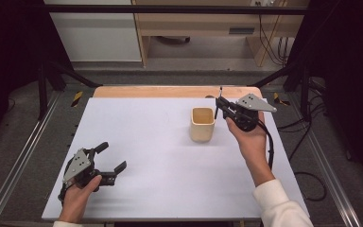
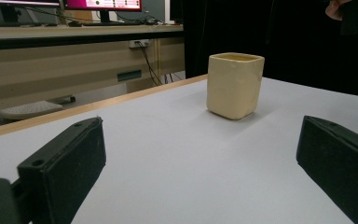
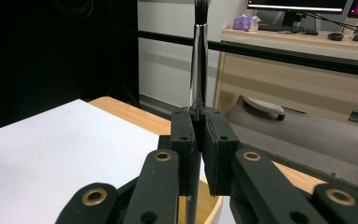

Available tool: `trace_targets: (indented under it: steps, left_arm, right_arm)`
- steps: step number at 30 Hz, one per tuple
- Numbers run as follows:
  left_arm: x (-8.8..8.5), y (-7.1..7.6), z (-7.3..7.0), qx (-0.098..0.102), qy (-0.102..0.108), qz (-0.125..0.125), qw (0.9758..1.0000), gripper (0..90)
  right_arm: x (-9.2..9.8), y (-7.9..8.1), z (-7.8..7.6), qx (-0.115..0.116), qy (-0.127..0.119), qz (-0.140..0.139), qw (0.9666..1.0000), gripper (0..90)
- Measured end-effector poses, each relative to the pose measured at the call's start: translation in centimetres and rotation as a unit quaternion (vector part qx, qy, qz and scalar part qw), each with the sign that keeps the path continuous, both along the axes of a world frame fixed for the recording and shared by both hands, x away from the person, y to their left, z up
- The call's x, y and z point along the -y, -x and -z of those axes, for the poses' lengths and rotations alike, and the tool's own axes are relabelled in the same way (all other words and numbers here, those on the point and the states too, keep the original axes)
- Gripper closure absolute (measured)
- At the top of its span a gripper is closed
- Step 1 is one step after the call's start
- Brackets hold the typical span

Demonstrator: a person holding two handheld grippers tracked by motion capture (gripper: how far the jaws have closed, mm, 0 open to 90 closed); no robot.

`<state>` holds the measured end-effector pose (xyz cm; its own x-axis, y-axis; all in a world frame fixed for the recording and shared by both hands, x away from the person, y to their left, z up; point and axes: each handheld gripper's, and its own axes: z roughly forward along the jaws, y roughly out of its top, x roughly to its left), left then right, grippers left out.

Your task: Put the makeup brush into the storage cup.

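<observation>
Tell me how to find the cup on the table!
Look at the big white table. Toward its far right side stands a cream cup with squarish sides and an open top. It stands just left of the right gripper, which holds a thin brush.

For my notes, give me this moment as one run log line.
left gripper: open, empty, low over table | right gripper: shut on brush, upright, beside cup | cup: upright

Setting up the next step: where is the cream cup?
In the high view, the cream square ceramic cup stands right of centre on the white table, beside the right gripper.
</observation>
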<state>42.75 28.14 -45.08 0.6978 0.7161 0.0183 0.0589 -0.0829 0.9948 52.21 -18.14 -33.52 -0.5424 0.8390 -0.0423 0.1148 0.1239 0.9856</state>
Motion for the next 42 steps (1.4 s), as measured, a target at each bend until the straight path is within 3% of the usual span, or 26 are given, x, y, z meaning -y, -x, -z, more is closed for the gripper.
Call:
trace_targets:
  steps: [18,42]
  left_arm:
    - [0.1,0.0,0.0,0.001,0.002,0.001,1.0,1.0]
    - [0.0,0.0,-0.1,0.002,0.002,0.002,1.0,1.0]
  right_arm:
    - [-1.2,-1.5,0.4,-0.001,0.0,0.004,1.0,83.5]
    - [-2.7,-2.7,2.7,-0.021,0.006,-0.002,0.9998,83.3]
